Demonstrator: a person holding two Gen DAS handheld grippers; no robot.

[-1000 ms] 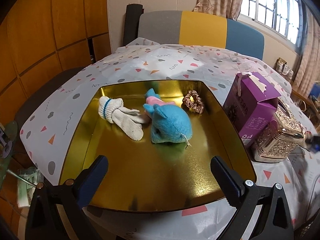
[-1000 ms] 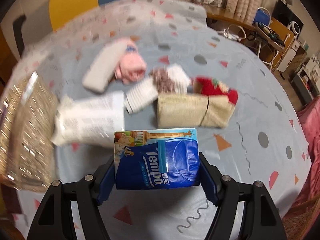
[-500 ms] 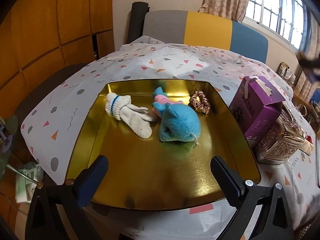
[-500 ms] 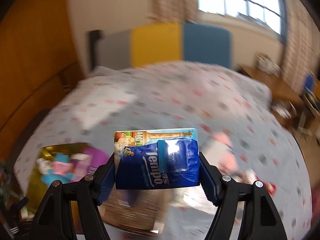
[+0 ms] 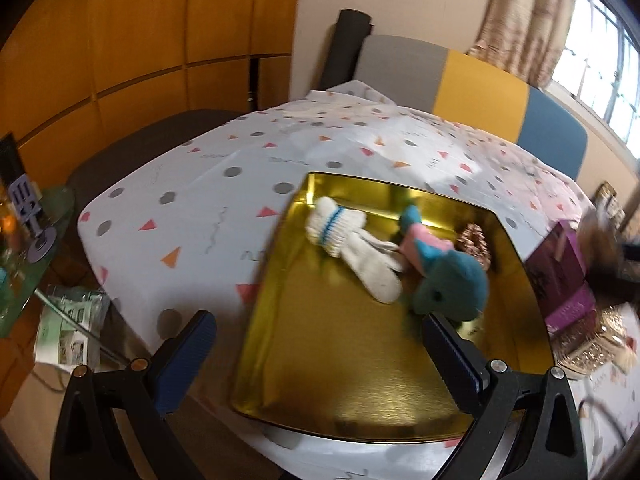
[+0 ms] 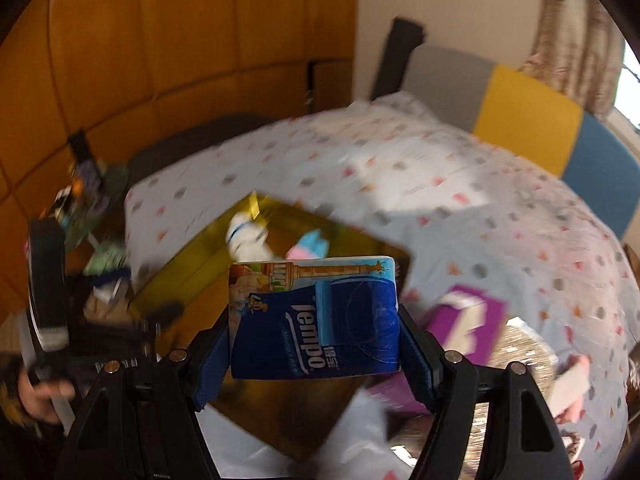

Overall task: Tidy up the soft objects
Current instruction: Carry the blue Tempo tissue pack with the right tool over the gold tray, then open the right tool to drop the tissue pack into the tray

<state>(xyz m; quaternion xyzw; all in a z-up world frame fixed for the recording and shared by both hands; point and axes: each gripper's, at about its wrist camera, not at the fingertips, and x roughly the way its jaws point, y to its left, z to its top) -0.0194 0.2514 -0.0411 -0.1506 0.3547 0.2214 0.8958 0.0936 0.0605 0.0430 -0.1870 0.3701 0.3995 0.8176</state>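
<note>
A blue tissue pack (image 6: 316,320) sits pinched between the two pads of my right gripper (image 6: 316,344), held upright by its short sides so the label faces the camera and, I judge, so it can be lowered flat into the gold tray (image 6: 192,276) that lies just beyond it. The pack hangs in the air above the tray's near edge, not yet touching it. Past the pack, the right camera catches only blurred scraps of what the tray holds: a white glove (image 6: 244,236) and a pink-and-blue toy (image 6: 310,246), with a purple box (image 6: 468,320) off to the right. My left gripper (image 5: 316,360) is empty, its jaws spread wide, hovering low over the tray's near left corner, likely kept back to leave the drop zone free. Its camera gives the clear account that the right one lacks: the white glove (image 5: 352,248) lies at the far left of the gold tray (image 5: 320,392), touching the blue plush toy (image 5: 452,284), with a brown hair scrunchie (image 5: 474,244) just behind, and the near half of the tray bare. The tissue pack itself does not show in the left view. The spotted tablecloth (image 5: 200,208) spreads beneath it all.
</note>
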